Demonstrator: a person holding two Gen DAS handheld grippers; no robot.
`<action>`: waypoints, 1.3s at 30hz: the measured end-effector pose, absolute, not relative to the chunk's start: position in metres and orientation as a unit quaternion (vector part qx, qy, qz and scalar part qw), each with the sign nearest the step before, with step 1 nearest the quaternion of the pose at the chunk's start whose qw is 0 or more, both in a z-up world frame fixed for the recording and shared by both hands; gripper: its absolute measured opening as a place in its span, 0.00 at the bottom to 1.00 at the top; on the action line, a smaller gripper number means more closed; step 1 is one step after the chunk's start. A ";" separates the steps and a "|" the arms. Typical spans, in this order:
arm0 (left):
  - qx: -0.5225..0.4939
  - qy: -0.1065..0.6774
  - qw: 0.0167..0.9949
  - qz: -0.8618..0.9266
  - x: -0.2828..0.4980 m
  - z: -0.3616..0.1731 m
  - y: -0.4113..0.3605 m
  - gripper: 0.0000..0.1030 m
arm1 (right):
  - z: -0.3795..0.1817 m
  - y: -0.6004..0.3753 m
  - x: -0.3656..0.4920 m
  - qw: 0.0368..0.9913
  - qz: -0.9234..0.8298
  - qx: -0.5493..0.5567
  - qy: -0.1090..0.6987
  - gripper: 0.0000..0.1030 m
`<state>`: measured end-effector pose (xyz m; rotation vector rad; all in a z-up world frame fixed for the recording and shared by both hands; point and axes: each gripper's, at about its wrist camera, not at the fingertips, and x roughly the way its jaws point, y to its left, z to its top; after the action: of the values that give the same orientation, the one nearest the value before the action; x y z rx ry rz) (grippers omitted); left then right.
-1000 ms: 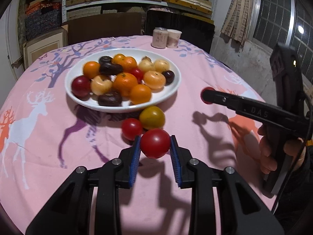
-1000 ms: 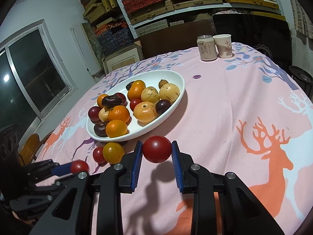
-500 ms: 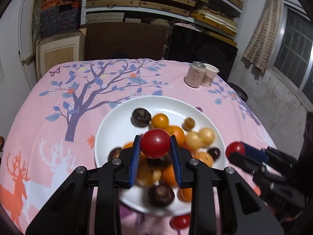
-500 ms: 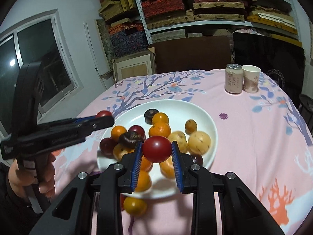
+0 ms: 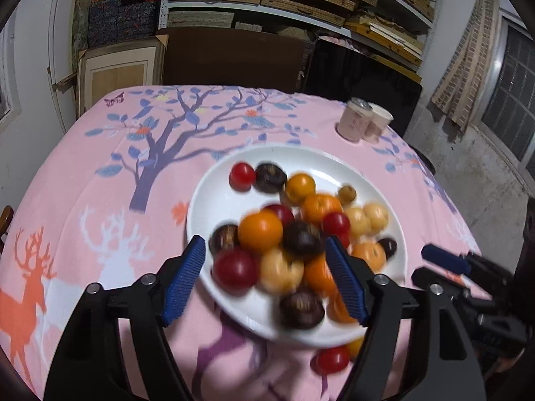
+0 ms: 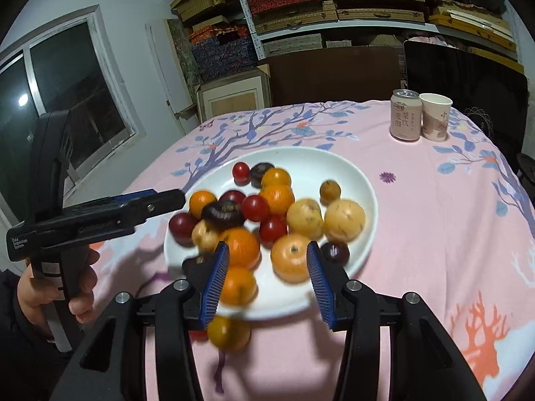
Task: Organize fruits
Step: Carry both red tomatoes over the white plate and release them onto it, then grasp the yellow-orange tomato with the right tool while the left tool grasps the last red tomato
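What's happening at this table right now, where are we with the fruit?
A person is sorting fruit onto the white plate with two hand-held claws. Both are open and empty above it: the left claw and the right claw. A red tomato lies at the plate's far edge. Two pieces sit on the pink tablecloth at the plate's near edge: a red tomato and a yellow-orange fruit.

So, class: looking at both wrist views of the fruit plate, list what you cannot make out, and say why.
- Fruit pile on the plate: motion-blurred in both views, so kinds unclear.
- Red tomato and yellow fruit on the tablecloth: partly hidden by the plate rim or the tongs.
- Can lettering: too small to read.
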<state>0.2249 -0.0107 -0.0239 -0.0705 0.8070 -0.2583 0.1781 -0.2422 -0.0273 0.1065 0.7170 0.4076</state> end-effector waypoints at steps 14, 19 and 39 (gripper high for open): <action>0.054 0.414 0.903 -0.103 0.141 -0.077 -0.014 0.82 | -0.070 -0.199 0.131 0.900 0.194 -0.061 0.385 0.50; 0.048 0.410 0.905 -0.100 0.141 -0.079 -0.011 0.82 | -0.073 -0.193 0.149 0.894 0.197 -0.024 0.401 0.48; 0.133 0.398 0.898 -0.132 0.145 -0.083 -0.085 0.82 | -0.060 -0.277 0.135 0.918 0.182 0.115 0.334 0.35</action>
<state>0.1449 -0.0850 -0.0832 0.2752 0.8243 -0.2743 0.1346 -0.2774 -0.0600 0.2371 0.6859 0.3737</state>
